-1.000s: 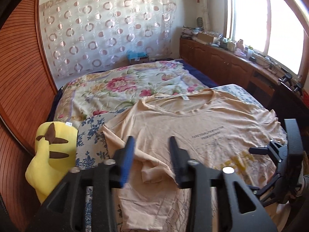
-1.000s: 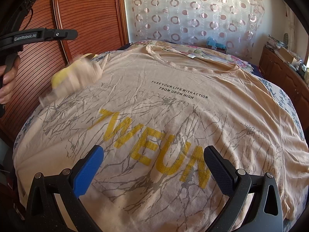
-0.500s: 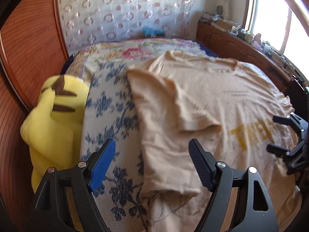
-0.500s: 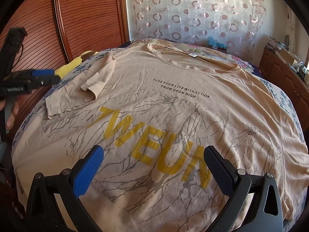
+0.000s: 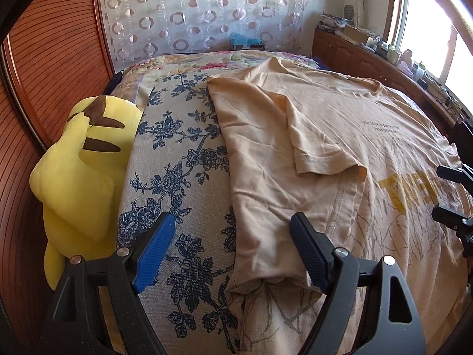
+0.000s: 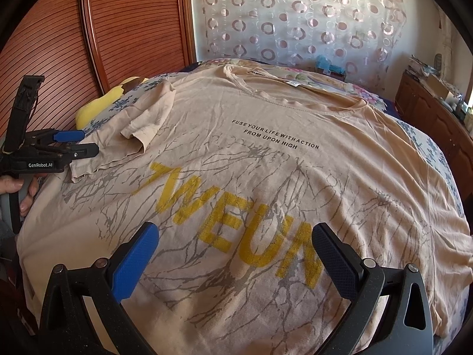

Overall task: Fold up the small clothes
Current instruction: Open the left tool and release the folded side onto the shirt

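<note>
We see the peach T-shirt [image 6: 266, 159] spread flat on the bed [image 5: 177, 159], its one sleeve [image 5: 319, 145] folded inward over the chest. Our left gripper [image 5: 230, 251] hovers above that folded edge, jaws wide and empty; our right gripper [image 6: 233, 260] hangs equally wide over the yellow lettering, beside a yellow plush toy [image 5: 79, 171]

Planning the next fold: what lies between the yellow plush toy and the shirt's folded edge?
Only bare blue-flowered bedspread separates the plush toy from the shirt; nothing rests on that stretch. The left wrist view shows it best.
</note>
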Demonstrator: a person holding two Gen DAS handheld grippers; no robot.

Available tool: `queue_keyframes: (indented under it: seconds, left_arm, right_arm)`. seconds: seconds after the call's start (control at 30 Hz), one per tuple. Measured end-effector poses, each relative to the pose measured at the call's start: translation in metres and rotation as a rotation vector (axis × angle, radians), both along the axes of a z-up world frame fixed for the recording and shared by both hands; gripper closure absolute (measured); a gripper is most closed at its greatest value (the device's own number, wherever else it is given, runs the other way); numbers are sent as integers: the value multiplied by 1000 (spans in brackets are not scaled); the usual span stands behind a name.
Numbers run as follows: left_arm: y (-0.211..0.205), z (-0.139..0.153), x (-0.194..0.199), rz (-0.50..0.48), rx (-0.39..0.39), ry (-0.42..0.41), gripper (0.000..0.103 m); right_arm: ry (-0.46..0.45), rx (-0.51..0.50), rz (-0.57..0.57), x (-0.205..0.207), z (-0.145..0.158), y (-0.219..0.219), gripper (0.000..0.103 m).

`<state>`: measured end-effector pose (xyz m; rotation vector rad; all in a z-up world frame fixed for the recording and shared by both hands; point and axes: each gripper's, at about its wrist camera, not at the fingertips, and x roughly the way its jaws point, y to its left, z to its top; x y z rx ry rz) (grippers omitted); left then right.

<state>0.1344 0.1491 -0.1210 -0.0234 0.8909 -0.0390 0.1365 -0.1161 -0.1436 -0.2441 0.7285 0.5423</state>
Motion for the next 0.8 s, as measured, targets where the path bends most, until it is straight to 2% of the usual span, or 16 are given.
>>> queue_keyframes:
  seconds: [0.2,0.37,0.43,0.63,0.8]
  left_arm:
    - [-1,0,0,0,-1,1,21]
    - [0,0,0,1,-2,1,21]
    - [0,0,0,1,-2,1,21]
    - [0,0,1,1,-2,1,21]
    - [0,0,0,1,-3,0,21]
  right_arm:
    - [12,58,31,0,5,-8,0]
    - [-40,5,74,5,23,5,4]
    - [-61,9,105,8,34,13,10]
    - [-94,-7,239,20,41,58,13]
    - [-41,-41,301,41,24,100,14]
